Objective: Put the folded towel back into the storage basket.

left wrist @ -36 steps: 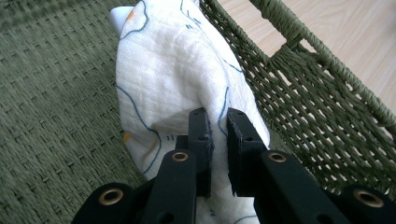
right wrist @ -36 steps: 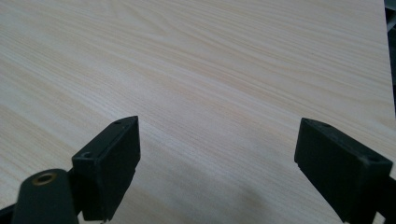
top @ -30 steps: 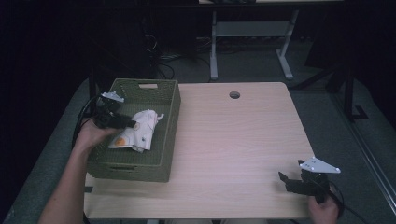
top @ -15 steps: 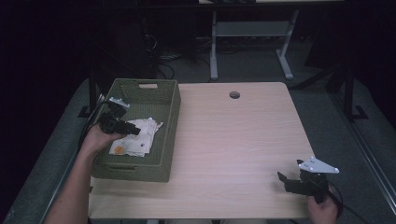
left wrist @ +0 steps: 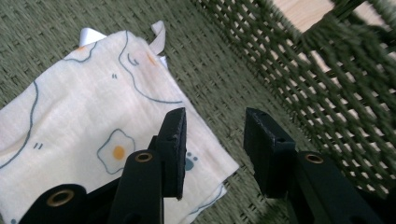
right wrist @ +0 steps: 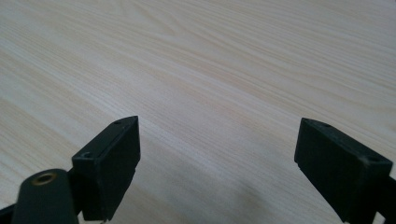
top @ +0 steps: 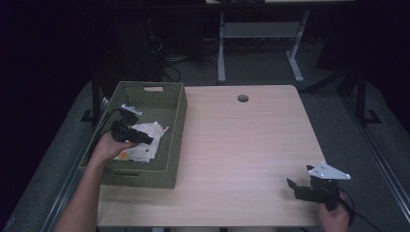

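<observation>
Cream egg-print cloth (left wrist: 93, 135), folded

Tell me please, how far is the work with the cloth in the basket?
Nothing looks done yet: the folded cloth with the fried-egg print lies on the floor of the green basket. In hand: the left gripper hangs over the cloth's corner with open jaws, not pinching it. Left, probably: closing on the cloth and lifting it out. The right gripper waits open over the bare table.

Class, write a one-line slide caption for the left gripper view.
Open left gripper poised over egg-print cloth inside green woven basket.
</observation>
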`<state>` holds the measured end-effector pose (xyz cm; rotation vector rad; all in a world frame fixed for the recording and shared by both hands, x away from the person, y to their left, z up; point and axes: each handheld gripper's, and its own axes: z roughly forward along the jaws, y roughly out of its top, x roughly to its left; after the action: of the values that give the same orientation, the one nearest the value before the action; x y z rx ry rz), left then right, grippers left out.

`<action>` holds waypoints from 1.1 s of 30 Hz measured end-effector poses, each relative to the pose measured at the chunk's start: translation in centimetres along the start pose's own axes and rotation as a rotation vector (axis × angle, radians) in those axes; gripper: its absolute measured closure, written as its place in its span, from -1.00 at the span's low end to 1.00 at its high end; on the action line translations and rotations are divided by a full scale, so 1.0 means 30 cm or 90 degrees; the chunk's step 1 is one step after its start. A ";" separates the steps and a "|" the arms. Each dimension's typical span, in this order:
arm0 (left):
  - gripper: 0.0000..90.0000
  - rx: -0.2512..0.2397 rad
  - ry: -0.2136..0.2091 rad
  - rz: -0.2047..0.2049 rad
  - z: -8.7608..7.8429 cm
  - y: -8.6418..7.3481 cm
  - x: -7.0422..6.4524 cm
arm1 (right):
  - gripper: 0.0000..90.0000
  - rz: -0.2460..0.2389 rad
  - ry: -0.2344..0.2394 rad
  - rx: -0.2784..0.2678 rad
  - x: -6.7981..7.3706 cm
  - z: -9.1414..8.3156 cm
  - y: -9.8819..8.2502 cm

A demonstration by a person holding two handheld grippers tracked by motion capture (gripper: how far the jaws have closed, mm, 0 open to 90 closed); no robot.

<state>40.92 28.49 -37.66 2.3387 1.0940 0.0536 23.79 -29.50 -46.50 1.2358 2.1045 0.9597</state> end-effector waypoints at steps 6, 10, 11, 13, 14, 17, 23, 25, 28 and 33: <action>0.31 -0.025 -0.005 -0.001 -0.023 0.005 -0.028 | -0.69 -0.005 0.001 -0.004 0.006 -0.005 0.004; 0.31 -0.041 -0.010 0.009 -0.037 0.012 -0.050 | -0.69 -0.005 0.003 -0.004 0.008 -0.007 0.004; 0.31 -0.041 -0.010 0.009 -0.037 0.012 -0.050 | -0.69 -0.005 0.003 -0.004 0.008 -0.007 0.004; 0.30 -0.057 -0.013 0.009 -0.046 0.017 -0.056 | -0.69 -0.006 0.002 -0.004 0.007 -0.006 0.005; 0.30 -0.069 -0.016 0.008 -0.054 0.022 -0.062 | -0.69 -0.008 0.002 -0.003 0.004 -0.004 0.005; 0.29 -0.071 -0.013 0.011 -0.059 0.027 -0.068 | -0.69 -0.006 0.002 -0.002 0.004 -0.003 0.005; 0.24 -0.088 -0.010 0.017 -0.075 0.039 -0.093 | -0.69 -0.007 0.003 -0.003 0.003 -0.004 0.005; 0.23 -0.099 -0.018 0.018 -0.083 0.041 -0.097 | -0.69 -0.007 0.003 -0.004 0.004 -0.005 0.005; 0.22 -0.105 -0.017 0.018 -0.098 0.045 -0.105 | -0.69 -0.006 0.003 -0.005 0.004 -0.006 0.005; 0.19 -0.123 -0.022 0.019 -0.115 0.055 -0.117 | -0.69 -0.006 0.002 -0.004 0.004 -0.005 0.005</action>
<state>38.84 26.71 -33.25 2.1748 0.9915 0.1232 23.71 -29.39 -46.30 1.2214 2.1065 0.9647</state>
